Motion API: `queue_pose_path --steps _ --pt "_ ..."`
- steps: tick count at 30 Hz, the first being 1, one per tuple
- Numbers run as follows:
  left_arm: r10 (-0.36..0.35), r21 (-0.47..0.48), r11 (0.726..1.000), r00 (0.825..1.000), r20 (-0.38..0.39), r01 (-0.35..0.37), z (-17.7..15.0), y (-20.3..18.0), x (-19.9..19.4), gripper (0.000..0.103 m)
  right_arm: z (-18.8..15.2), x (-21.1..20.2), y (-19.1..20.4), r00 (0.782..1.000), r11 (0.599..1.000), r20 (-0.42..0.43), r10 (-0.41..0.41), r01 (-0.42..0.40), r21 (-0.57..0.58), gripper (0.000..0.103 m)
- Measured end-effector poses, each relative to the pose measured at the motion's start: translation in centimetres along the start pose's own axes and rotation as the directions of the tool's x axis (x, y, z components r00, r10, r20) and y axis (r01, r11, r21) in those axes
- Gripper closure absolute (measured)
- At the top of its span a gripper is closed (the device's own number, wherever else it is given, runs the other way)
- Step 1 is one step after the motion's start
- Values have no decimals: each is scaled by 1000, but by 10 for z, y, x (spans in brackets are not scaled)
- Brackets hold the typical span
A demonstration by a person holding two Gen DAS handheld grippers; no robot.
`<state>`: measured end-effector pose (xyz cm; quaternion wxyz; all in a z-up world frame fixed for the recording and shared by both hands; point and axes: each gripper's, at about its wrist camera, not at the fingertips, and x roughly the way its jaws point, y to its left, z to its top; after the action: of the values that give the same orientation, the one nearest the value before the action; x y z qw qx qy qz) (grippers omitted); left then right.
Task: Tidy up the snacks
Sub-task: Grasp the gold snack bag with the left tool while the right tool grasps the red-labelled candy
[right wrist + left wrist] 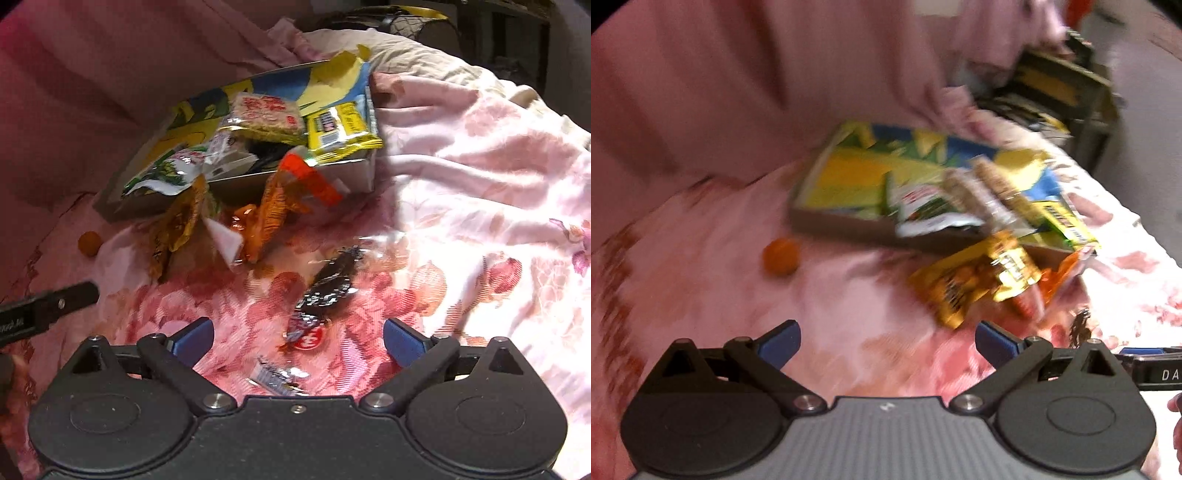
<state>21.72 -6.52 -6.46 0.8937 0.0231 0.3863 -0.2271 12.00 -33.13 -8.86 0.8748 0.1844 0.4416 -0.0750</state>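
Note:
A shallow cardboard box with a yellow and blue printed inside lies on a pink flowered bedspread and holds several snack packets. A gold and orange snack bag lies against the box's near edge. A small orange ball sits left of the box. A dark shiny wrapped snack lies just ahead of my right gripper, which is open and empty. A small silver packet lies between its fingers. My left gripper is open and empty, short of the gold bag.
A pink curtain or cushion rises behind the box. A dark rack with yellow items stands at the far right. The bedspread is rumpled to the right. The other gripper's dark finger enters the right wrist view at left.

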Motion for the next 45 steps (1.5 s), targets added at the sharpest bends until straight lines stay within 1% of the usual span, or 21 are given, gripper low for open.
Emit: queue_pose_path --steps 3,8,12,16,17,18,20,22,27,30,32,34,35,40,45 --pt "-74 49 996 997 24 73 4 -1 15 0 -3 3 -2 1000 1000 -1 -14 14 12 11" --pt "-159 88 984 986 53 153 7 1 28 0 -4 6 5 1000 1000 19 -20 20 -22 19" --pt "-201 147 971 978 55 191 10 -8 40 0 -5 11 9 999 999 29 -20 21 -41 23" --pt "-234 222 951 970 63 215 12 -19 52 0 -6 20 10 1000 1000 13 -5 6 -20 32" --pt "-244 235 946 968 61 224 13 -21 55 0 -6 21 10 1000 1000 10 -7 7 -11 33" --pt "-256 242 941 965 60 234 15 -22 58 0 -6 22 10 1000 1000 11 -7 8 -3 34" --pt "-280 233 938 958 66 258 17 -22 62 0 -5 23 10 1000 1000 18 -8 8 10 40" --pt "-317 218 929 947 57 298 21 -21 67 0 -4 23 9 1000 1000 25 -4 3 24 42" --pt "-366 232 909 930 39 347 21 -22 72 1 -3 27 9 999 999 39 -11 10 32 47" --pt "-388 243 896 922 20 372 17 -29 73 4 -1 29 12 998 1000 54 -16 15 15 57" --pt "-384 270 890 923 13 366 14 -35 73 5 0 31 15 998 1000 60 -27 28 -5 59" --pt "-363 304 889 932 12 342 11 -39 72 11 0 32 17 997 999 65 -33 34 -20 62" --pt "-353 314 890 936 11 331 11 -40 71 13 0 32 18 997 999 66 -38 40 -31 63" --pt "-332 291 902 943 -9 320 10 -40 65 15 0 30 18 997 998 59 -43 45 -34 63" --pt "-313 276 907 948 -66 319 0 -47 52 15 1 28 13 998 999 42 -38 38 -4 62"
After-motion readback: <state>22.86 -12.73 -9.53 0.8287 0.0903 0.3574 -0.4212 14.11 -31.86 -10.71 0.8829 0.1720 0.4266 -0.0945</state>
